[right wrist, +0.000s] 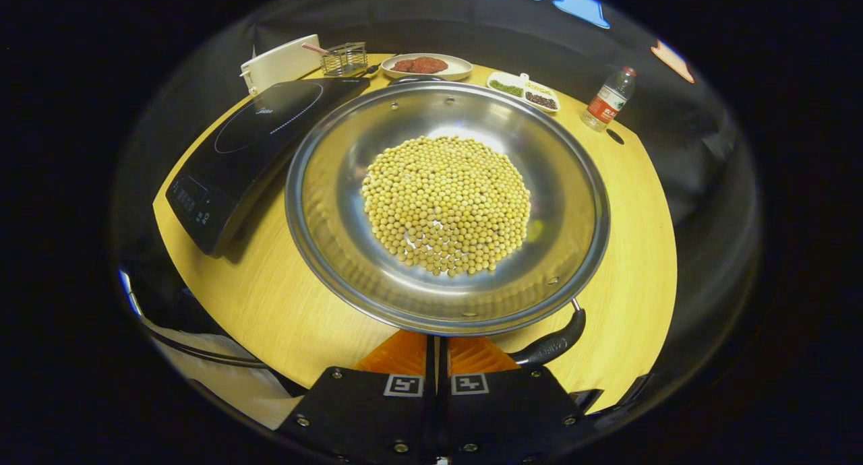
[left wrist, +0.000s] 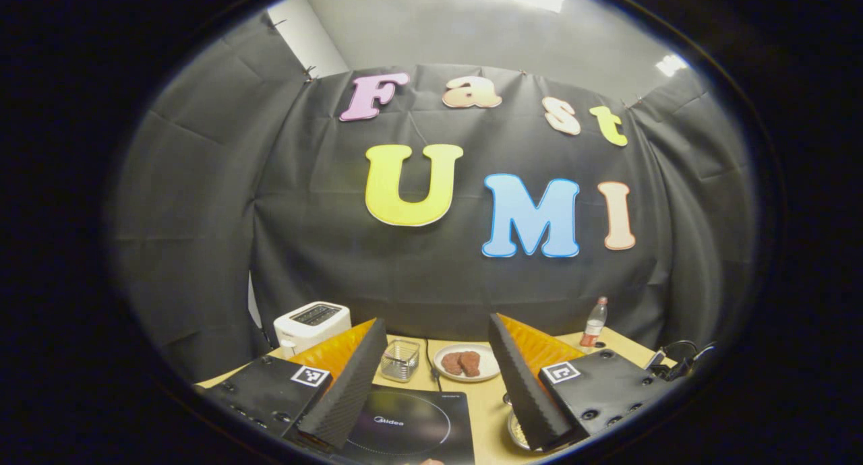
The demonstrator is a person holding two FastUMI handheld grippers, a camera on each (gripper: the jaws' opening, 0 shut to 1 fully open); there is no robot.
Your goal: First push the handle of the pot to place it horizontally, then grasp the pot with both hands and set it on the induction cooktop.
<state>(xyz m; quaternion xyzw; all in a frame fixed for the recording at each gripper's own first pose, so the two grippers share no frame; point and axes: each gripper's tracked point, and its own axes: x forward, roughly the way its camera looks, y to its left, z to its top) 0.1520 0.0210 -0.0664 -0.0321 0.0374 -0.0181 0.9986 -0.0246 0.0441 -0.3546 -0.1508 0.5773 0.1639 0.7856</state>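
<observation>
Black cloth walls close off the booth behind a light wooden bench (right wrist: 296, 303). From the right gripper view I look down into the pot (right wrist: 350, 249), a wide steel pan with a heap of pale yellow beans (right wrist: 446, 205) piled in its middle. It sits on the bench just right of the induction cooktop (right wrist: 249, 141), its rim close to the cooktop's edge, so it is not yet on the glass. Its dark handle (right wrist: 549, 344) juts from the near rim, slanting off to the right, just beside my right gripper (right wrist: 437, 350). That gripper is clenched: the two fingers meet with barely a slit between them, right under the pot's near rim, and I see nothing caught in them.

From the left gripper view, my left gripper (left wrist: 431, 384) is released, fingers spread wide and tilted up toward the wall, with nothing between them. Below them lies the cooktop's dark surface (left wrist: 411, 424), and a sliver of the pot's rim (left wrist: 516, 431) peeks beside the right-hand finger.

Along the back of the bench I see a white toaster (left wrist: 311, 322), a small clear container (left wrist: 400, 360), a plate of reddish-brown meat pieces (left wrist: 466, 362), a divided white dish (right wrist: 523, 90) with green and dark contents, and a plastic bottle (right wrist: 608, 100) standing upright near the far right edge.
</observation>
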